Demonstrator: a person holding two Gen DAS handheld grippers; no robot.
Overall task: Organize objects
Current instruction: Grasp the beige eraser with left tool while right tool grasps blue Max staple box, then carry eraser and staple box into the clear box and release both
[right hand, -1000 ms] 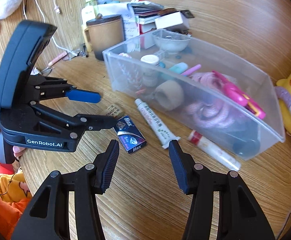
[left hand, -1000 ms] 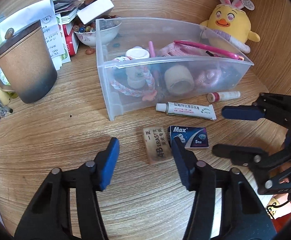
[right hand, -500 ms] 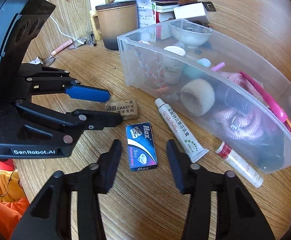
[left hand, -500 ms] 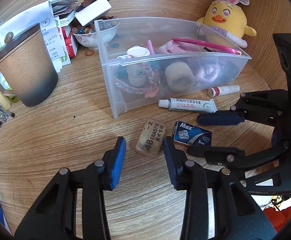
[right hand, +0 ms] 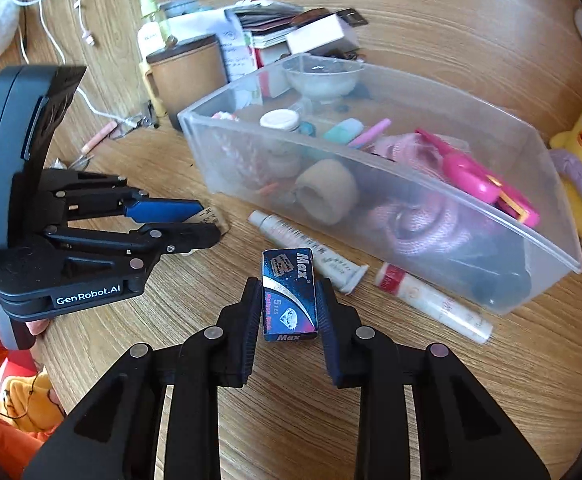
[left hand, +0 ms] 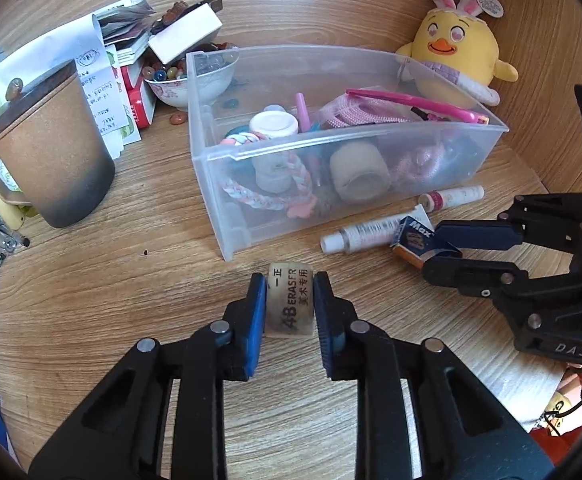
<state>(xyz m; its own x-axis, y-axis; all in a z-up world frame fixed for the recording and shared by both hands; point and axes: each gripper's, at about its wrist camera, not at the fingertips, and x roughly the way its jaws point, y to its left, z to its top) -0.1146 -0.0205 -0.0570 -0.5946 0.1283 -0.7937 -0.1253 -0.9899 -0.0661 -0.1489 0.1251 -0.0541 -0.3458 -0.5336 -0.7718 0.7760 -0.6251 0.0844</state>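
Observation:
My left gripper is shut on a tan 4B eraser, just in front of the clear plastic bin. My right gripper is shut on a small blue Max box; the left wrist view shows the box lifted and tilted. The bin holds several small items, among them a white jar, a tan roll and pink cord. A white tube and a red-capped tube lie on the wooden table beside the bin.
A brown lidded mug stands to the left. Papers, a white box and a bowl of beads sit behind it. A yellow plush chick sits at the back right. Cables and small tools lie at the far left.
Both grippers moved forward and closed, the left on the eraser and the right on the Max box. The box now stands tilted off the table.

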